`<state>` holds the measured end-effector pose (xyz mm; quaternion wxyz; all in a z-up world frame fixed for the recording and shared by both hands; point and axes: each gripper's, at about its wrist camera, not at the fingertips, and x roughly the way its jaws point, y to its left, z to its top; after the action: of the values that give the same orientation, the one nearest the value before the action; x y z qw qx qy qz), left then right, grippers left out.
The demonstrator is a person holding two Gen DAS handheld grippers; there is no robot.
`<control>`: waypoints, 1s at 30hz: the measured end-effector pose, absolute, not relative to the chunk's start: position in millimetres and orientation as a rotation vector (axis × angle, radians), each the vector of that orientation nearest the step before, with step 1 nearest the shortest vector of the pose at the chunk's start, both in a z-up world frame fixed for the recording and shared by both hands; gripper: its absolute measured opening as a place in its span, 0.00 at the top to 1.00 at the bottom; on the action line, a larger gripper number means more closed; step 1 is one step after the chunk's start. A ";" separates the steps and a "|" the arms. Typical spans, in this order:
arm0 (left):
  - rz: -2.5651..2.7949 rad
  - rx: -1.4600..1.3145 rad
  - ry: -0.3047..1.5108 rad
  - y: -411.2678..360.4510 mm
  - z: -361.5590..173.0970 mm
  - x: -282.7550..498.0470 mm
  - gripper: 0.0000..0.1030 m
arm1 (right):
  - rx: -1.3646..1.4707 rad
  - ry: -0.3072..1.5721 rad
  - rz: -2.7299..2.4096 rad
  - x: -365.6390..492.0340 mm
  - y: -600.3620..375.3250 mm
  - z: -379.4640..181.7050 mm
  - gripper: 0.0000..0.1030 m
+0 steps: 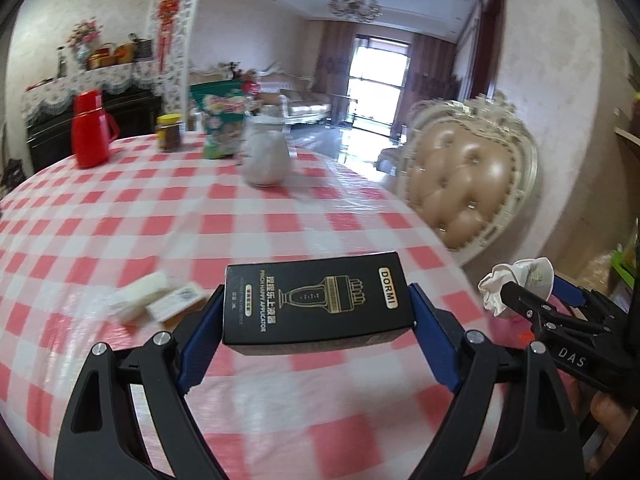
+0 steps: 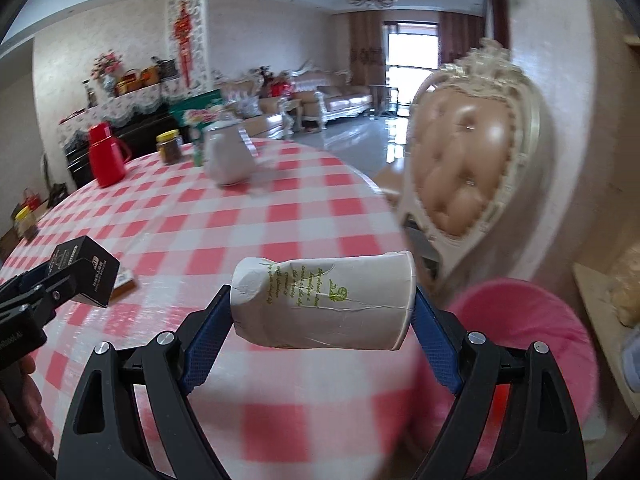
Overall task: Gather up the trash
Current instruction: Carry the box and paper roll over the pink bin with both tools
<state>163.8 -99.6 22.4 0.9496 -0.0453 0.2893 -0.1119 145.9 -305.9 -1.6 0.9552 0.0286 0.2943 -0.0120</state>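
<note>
Between my left claw's blue pads sits one black box, clamped and held above the checked table. My right claw grips one crumpled paper cup sideways, near the table's edge, with a pink bin just beyond it on the right. Behind the box lie two small packets. Farther off stand one red flask, one jar, one green bag, one white jug and one padded chair.
</note>
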 end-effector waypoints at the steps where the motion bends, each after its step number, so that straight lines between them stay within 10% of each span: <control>1: -0.239 -0.088 0.589 -105.9 22.2 164.0 0.19 | 0.062 0.598 -0.042 141.4 -316.8 -2.4 0.21; 30: -0.561 0.029 0.637 -313.2 16.4 169.1 0.19 | 0.150 0.655 -0.245 111.7 -479.5 -39.7 0.21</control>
<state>169.1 -313.2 16.4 0.9112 0.0139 0.3091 -0.2720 111.7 -479.5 -39.7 0.9368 0.0736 0.3203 -0.1199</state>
